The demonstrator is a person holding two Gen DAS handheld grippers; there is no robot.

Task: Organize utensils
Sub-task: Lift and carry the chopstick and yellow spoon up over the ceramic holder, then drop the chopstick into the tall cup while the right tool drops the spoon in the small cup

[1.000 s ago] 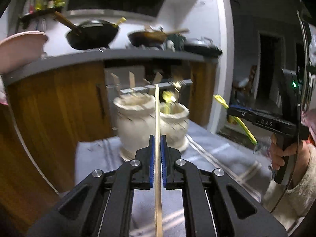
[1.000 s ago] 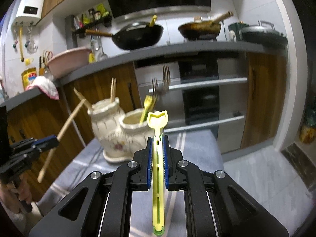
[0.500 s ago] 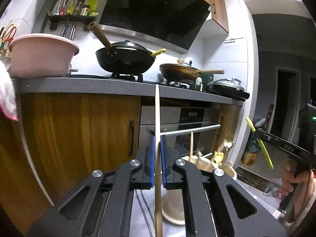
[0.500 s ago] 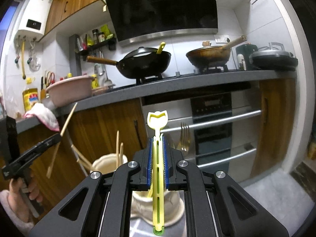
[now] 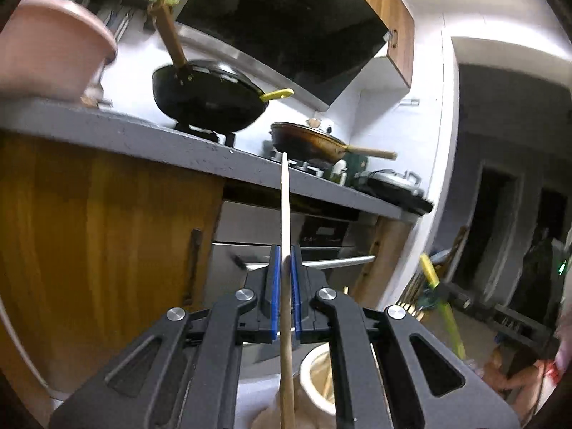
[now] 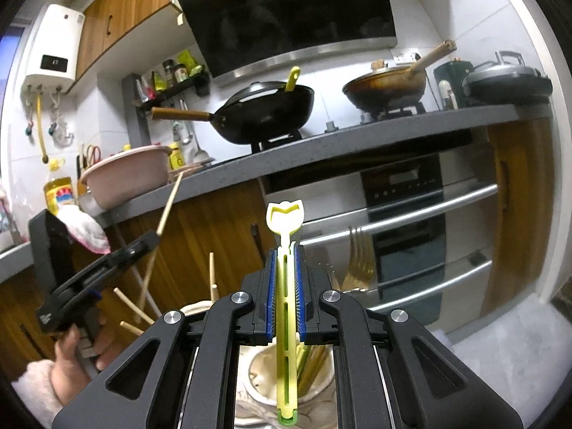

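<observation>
My left gripper (image 5: pixel 285 250) is shut on a wooden chopstick (image 5: pixel 285 207) that stands upright above a cream ceramic holder (image 5: pixel 316 379). In the right wrist view the left gripper (image 6: pixel 152 239) and its chopstick (image 6: pixel 168 207) show at the left, over a holder with several wooden chopsticks (image 6: pixel 211 275). My right gripper (image 6: pixel 285 246) is shut on a yellow-green plastic utensil (image 6: pixel 286 221), directly above the cream holder (image 6: pixel 261 375) with green utensils. Gold forks (image 6: pixel 357 264) rise behind it. The right gripper's utensil (image 5: pixel 438 296) shows in the left wrist view.
A kitchen counter (image 6: pixel 357 139) with a black wok (image 6: pixel 264 111), a brown pan (image 6: pixel 386 87) and a pink basin (image 6: pixel 125 175) runs behind. An oven (image 6: pixel 404 228) and wooden cabinet doors (image 5: pixel 107 236) stand below it. A grey cloth (image 6: pixel 500 350) covers the table.
Both grippers have come closer over the holders, which now sit right beneath the fingers. Each keeps hold of its utensil.
</observation>
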